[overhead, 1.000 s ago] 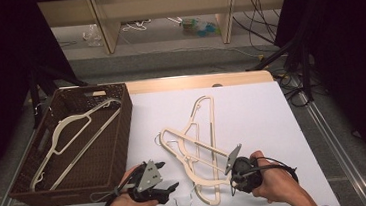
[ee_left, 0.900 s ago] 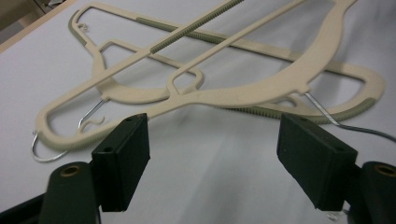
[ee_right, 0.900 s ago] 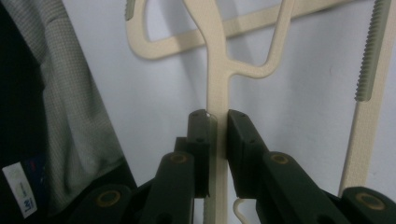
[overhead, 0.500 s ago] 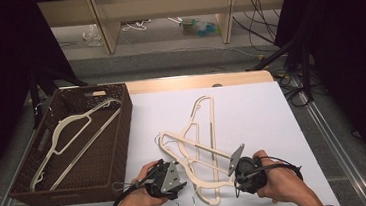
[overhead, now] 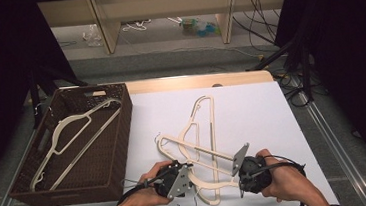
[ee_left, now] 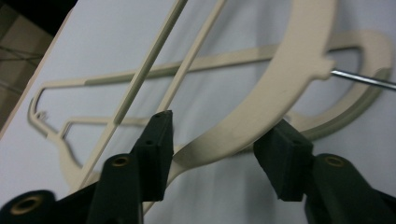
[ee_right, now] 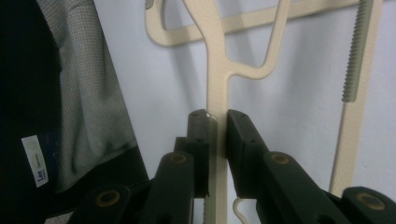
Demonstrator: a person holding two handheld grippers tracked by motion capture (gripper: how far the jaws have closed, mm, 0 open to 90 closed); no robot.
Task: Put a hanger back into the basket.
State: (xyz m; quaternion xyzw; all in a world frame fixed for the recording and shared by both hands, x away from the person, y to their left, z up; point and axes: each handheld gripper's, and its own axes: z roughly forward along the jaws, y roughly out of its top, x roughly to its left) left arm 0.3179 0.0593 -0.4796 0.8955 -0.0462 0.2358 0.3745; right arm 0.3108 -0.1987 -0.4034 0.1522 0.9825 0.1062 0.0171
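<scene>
High view: cream hanger (overhead: pixel 195 154) on white surface (overhead: pixel 252 112), spanning left claw (overhead: pixel 180 179) to right claw (overhead: pixel 242 170); basket (overhead: pixel 119 138) left of both.

Left gripper view: jaws half-wide, just been closing, curved arm (ee_left: pixel 261 107) between, one pad touching.

Right gripper view: jaws clamped on straight stem (ee_right: pixel 217 93). Light, stiff, slick plastic; grip flat sections.

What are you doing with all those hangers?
A person is working two cream hangers that lie crossed on the white table. The right gripper is clamped on the arm of one hanger. The left gripper has just been closing around a curved hanger arm, one pad touching. Another hanger already lies in the brown basket.
</scene>
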